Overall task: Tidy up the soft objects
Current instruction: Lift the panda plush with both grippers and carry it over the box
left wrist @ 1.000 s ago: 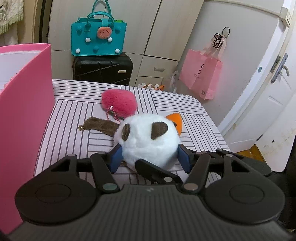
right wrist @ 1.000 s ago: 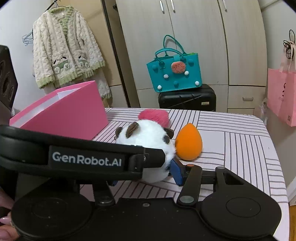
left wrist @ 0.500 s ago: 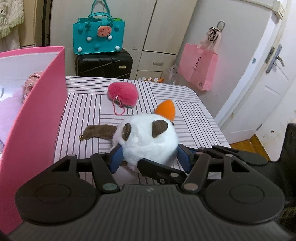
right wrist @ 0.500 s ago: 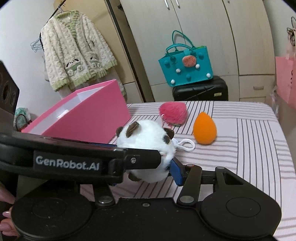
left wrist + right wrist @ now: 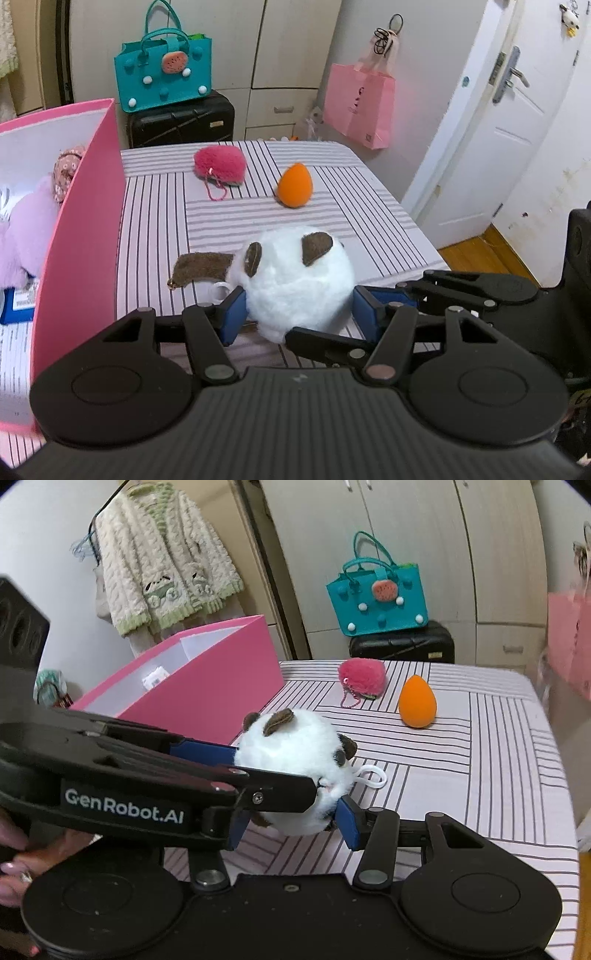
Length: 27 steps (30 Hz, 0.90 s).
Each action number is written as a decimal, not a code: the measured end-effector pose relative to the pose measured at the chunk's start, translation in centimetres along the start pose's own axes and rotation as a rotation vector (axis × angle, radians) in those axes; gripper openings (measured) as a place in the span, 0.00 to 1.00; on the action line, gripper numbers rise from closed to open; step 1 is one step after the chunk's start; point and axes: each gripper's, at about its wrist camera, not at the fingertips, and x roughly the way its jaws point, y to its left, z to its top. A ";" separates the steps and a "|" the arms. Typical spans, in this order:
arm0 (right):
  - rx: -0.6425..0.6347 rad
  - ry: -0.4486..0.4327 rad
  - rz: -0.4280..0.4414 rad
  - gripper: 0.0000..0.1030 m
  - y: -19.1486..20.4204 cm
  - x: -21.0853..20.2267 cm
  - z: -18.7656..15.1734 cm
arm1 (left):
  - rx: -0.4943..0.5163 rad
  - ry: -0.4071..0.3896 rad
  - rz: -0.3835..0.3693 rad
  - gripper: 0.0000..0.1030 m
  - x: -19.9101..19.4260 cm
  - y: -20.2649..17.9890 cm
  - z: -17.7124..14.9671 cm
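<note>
Both grippers clamp one white panda plush (image 5: 295, 284), jaws closing on it: left gripper (image 5: 297, 314) at its sides, right gripper (image 5: 291, 819) crossing beneath. Pink box (image 5: 81, 229) sits at nine o'clock; pink pom (image 5: 220, 163) and orange sponge (image 5: 294, 186) wait at twelve. Best keep squeeze even, lift clear of box wall, then swing over.

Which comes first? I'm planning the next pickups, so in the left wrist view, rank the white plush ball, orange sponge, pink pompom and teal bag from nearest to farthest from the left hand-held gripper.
1. White plush ball: between the left hand-held gripper pads.
2. Orange sponge: mid-table, slightly right.
3. Pink pompom: farther back, left of the sponge.
4. Teal bag: beyond the table, on a black suitcase.
</note>
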 end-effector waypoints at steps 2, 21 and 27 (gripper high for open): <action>-0.019 0.000 -0.008 0.53 0.6 -0.4 -0.3 | 0.004 0.001 -0.005 0.57 -0.5 -0.1 -0.4; -0.145 -0.030 -0.118 0.53 5.4 -4.0 -1.2 | 0.029 0.029 -0.048 0.57 -4.7 -0.4 -2.0; -0.166 -0.005 -0.117 0.53 7.9 -5.8 -1.2 | 0.046 0.036 -0.067 0.56 -7.8 0.1 -2.7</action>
